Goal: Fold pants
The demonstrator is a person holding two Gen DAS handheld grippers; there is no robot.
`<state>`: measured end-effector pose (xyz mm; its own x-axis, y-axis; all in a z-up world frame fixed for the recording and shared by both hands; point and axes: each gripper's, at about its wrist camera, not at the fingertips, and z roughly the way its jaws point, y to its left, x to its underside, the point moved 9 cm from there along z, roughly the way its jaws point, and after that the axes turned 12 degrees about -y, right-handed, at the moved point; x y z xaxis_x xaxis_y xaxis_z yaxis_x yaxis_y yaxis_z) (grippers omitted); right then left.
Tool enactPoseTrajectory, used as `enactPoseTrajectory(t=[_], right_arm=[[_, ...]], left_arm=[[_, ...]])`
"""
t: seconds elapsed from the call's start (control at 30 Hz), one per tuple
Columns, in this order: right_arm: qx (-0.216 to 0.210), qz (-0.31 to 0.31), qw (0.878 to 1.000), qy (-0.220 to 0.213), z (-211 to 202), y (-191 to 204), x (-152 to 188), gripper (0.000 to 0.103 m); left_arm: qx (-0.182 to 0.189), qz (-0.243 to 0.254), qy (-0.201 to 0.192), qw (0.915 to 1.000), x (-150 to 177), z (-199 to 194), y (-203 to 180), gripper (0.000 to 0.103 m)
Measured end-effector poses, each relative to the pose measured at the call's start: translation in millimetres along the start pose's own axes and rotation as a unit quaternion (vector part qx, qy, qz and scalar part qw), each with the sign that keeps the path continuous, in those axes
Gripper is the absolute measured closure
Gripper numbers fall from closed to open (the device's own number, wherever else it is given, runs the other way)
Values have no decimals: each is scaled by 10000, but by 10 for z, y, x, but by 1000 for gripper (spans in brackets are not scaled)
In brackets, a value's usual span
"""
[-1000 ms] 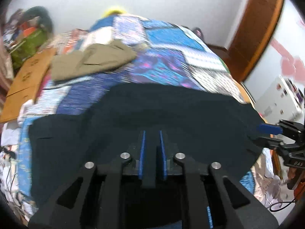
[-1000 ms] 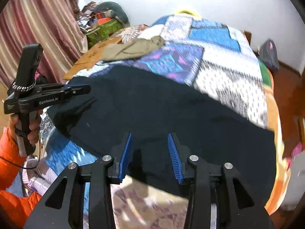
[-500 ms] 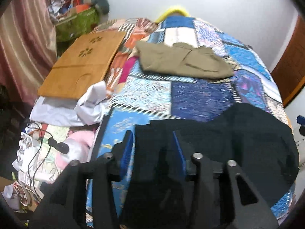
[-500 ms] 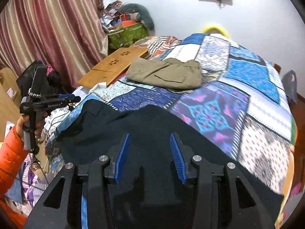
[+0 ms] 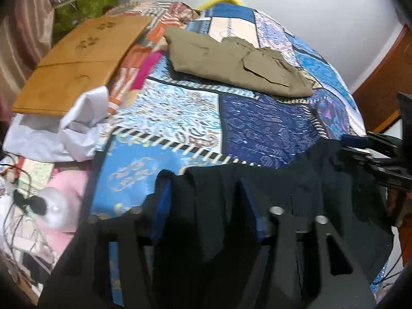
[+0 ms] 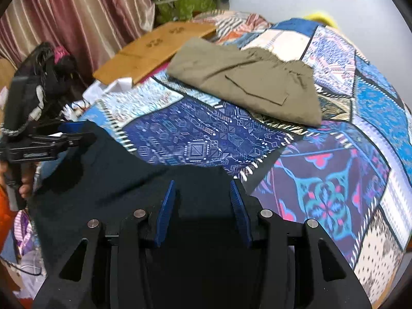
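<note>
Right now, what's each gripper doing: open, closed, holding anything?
Left gripper: fingers apart, black pants cloth between them; a grip cannot be told.
Right gripper: fingers apart over the black pants; a grip cannot be told.

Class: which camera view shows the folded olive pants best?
The right wrist view: the olive pants lie large and sharp on the patchwork quilt, pocket flap clear. The left wrist view shows them whole too, but smaller, flatter and blurrier.

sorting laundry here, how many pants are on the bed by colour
dark pants: 1
olive pants: 1
total: 2
</note>
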<state>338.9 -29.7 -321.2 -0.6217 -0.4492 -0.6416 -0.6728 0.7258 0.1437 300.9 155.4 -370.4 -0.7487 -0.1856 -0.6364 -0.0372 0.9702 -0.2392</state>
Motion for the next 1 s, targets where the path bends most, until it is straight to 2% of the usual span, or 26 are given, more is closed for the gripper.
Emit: enactPoseTrajectory(t=[0.03, 0.13, 0.2, 0.23, 0.27, 0.37, 0.47, 0.57, 0.63, 0.7, 0.77, 0.8, 0.83, 0.93, 1.0], right_arm=[[-22, -24, 10000, 72, 52, -4, 14, 62], [-147, -88, 9997, 191, 139, 13, 61, 62], [-176, -156, 9995, 193, 151, 37, 66, 68], [-68, -283, 9995, 159, 137, 40, 68, 83], [-32, -346, 9993, 106, 114, 39, 57, 91], [-33, -369, 9992, -115, 37, 36, -15, 96], [109, -435, 9985, -299, 23, 34, -107, 97], [257, -480, 9982, -250, 112, 39, -168, 97], [391, -500, 9979, -124, 170, 30, -173, 95], [459, -324, 9983, -118, 129, 8, -184, 90], [502, -129, 9984, -230, 6, -15, -205, 71], [470, -92, 9983, -326, -77, -3, -219, 66], [438, -95, 9983, -385, -129, 20, -224, 64], [260, -183, 9982, -513, -317, 194, -213, 64], [100, -274, 9984, -490, -355, 349, -160, 64]], left_arm=[[-1, 24, -23, 10000, -5, 3, -5, 57], [-8, 147, -145, 9998, -27, -36, -28, 73], [-12, 195, -215, 9996, -46, -71, -35, 80], [-21, 240, -252, 9994, -54, -91, -45, 81], [-89, 323, -308, 9990, -64, -113, -52, 83], [-347, 537, -508, 9967, -141, -173, -32, 84], [-434, 495, -631, 9958, -255, -197, 46, 84], [-583, 522, -543, 9955, -323, -112, 105, 83], [-712, 645, -346, 9948, -317, -34, 140, 79], [-843, 677, -327, 9936, -350, -64, 192, 72], [-1126, 803, -526, 9890, -435, -214, 246, 71], [-1378, 893, -727, 9837, -508, -349, 283, 71], [-1387, 907, -814, 9828, -537, -437, 291, 71], [-952, 760, -858, 9888, -540, -655, 211, 71], [-811, 825, -859, 9896, -471, -733, 117, 71]])
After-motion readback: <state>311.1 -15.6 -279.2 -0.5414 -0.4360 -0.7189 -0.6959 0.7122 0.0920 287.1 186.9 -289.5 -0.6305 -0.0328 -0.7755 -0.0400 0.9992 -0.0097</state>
